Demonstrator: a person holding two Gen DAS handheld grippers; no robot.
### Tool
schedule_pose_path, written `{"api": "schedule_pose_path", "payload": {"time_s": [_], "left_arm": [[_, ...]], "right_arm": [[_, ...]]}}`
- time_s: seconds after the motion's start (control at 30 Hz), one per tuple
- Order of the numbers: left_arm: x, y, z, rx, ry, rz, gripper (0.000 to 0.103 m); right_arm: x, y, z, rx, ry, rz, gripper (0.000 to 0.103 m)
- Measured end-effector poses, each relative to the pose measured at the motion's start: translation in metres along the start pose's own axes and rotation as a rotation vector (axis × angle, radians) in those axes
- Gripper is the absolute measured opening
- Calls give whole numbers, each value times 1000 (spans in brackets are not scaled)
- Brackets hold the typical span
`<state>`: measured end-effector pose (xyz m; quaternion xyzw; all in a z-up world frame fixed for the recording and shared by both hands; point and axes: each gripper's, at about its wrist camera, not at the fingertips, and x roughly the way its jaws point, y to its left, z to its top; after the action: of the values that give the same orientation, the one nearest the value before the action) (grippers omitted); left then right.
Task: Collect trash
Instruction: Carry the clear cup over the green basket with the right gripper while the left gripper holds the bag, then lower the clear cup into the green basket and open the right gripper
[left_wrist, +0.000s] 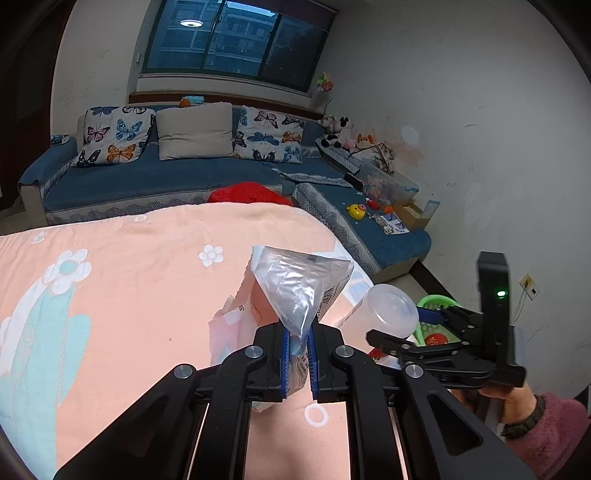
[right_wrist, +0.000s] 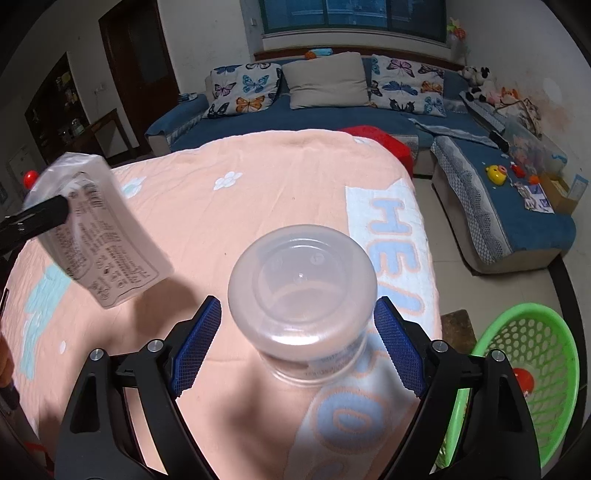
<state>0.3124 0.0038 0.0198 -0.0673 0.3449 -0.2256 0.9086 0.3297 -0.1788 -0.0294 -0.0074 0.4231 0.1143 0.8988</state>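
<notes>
left claw (left_wrist: 298, 354) was clamped nearly shut on the crumpled clear plastic wrapper (left_wrist: 295, 291), blue pads (left_wrist: 285, 363) pinching its lower end; the wrapper stuck up & away from the claw, above the peach blanket (left_wrist: 129, 295) that covered the worktop. in the right wrist view the same wrapper (right_wrist: 99, 236) showed at the far left of the blanket (right_wrist: 258, 192), printed side w/ black text facing the cam, held off the cloth by the dark tip of the left claw.

next along, right of the wrapper: a frosted plastic cup (right_wrist: 301, 291), held sideways w/ its base toward the cam, over the blanket's white strip w/ blue letters. right claw (right_wrist: 295, 345) stood wide; its blue pads (right_wrist: 397, 350) flanked the cup's clear rim end. can't tell for sure if the pads pressed the cup, but it hung off the blanket between them. from the left wrist view the cup (left_wrist: 388, 310) sat at the blanket's right edge, w/ the right claw (left_wrist: 400, 332) reaching in from the right, a hand (left_wrist: 513, 398) in a pink sleeve on its grip.

right of the blanket, on the floor just beside the worktop: green plastic basket (right_wrist: 535, 325) w/ a red item inside. beyond the blanket, blue sofa (left_wrist: 147, 181) w/ butterfly cushions.
</notes>
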Motion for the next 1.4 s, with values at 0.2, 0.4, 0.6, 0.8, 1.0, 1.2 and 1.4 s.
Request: {"api": "schedule_pose_path", "payload": {"time_s": [0.2,0.4,0.6,0.8,1.0,1.2,1.4], "left_arm": [[-5,-1,-1,3,-9,-9,8],[-10,-5,0,7,-10,-18,8],[-11,-17,4,24,-12,-45,8],[-5,-42,6,50,-8,-78,8],[3,-64,6,64,1,-113,8],[14,-82,6,82,16,-133,8],[21,-93,6,98,26,-144,8]], "right_arm": [[4,-7,0,25,8,-1,77],[-12,-11,-6,37,-13,3,77],[-45,-32,-19,61,-39,-25,77],[-84,-78,-33,107,-76,-91,77],[-101,-137,-54,197,-78,-190,77],[-82,-184,-79,283,-21,-248,77],[-54,-200,-93,323,27,-255,77]]}}
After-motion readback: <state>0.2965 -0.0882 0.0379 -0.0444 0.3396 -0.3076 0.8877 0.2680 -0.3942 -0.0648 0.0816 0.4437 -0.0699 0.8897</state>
